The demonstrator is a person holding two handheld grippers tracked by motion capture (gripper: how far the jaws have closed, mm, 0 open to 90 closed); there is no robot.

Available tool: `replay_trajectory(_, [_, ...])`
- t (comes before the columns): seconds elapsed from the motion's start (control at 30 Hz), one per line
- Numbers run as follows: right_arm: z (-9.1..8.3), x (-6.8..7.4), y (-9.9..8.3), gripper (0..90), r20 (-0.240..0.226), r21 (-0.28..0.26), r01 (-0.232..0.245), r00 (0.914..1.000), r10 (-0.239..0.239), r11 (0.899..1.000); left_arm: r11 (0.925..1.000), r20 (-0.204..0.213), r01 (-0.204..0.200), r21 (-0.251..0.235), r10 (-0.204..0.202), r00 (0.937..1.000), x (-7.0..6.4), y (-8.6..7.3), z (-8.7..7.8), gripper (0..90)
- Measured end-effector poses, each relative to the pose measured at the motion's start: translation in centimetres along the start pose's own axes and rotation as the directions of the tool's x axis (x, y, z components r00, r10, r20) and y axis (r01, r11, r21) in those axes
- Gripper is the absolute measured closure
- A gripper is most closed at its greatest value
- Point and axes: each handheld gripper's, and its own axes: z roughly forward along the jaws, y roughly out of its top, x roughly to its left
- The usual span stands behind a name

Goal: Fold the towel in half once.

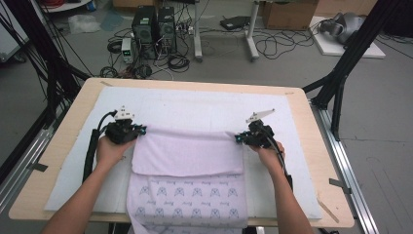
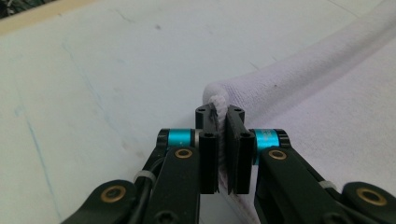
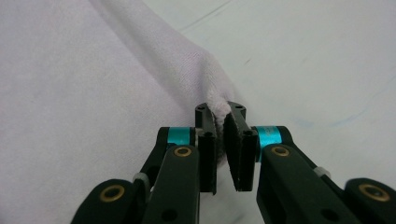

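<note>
Even, soft indoor light, no glare

The tabletop (image 1: pixel 63 146) is bright with faint shadows; both close views blur toward 12 o'clock, and the high view bends slightly at its edges.

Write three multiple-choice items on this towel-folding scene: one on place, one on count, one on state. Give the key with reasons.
1. Where does the left gripper grip the towel?
A. its far left corner
B. the middle of its near edge
C. its printed underside by the table edge

2. How many grippers hold the towel?
A. none
B. one
C. two

3. How does the towel lie?
A. flat and unfolded
B. folded over, printed side showing below
C. rolled into a ball

Key: 1 A, the high view shows it at that corner. 2 C, the right gripper pinches the opposite corner, cloth between both jaw pairs. 3 B, the plain layer overlaps the patterned part.
</note>
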Motion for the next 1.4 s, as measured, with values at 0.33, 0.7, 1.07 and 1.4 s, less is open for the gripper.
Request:
replay_trajectory(0.33, [-3.0, -3.3, 6.2, 76.6, 0.092, -0.083, 0.004, 0.9958, 0.004, 0.997, 0.9974, -0.085, -0.023, -0.069, 0.017, 0.9963, 2.1, 7.4, -0.5, 81.5])
replay_trajectory(0.7, [-1.9, -0.9, 1.9, 55.2, 0.037, -0.064, -0.009, 0.9992, 0.012, 0.998, 0.9999, 0.01, -0.006, 0.009, 0.006, 0.9999, 1.3, 0.4, -0.5, 52.9])
replay_trajectory(1.07, [-0.7, 3.4, -1.4, 56.1, -0.065, 0.044, 0.057, 0.9964, -0.054, 0.997, 0.9965, 0.153, -0.078, 0.031, 0.072, 0.9856, -1.4, -4.4, -1.8, 64.1])
replay_trajectory(1.4, [-1.3, 4.4, -3.4, 57.0, -0.036, -0.006, 0.085, 0.9957, -0.085, 0.996, 0.9975, 0.154, -0.069, -0.013, 0.07, 0.9856, -1.2, -4.7, -3.0, 61.3])
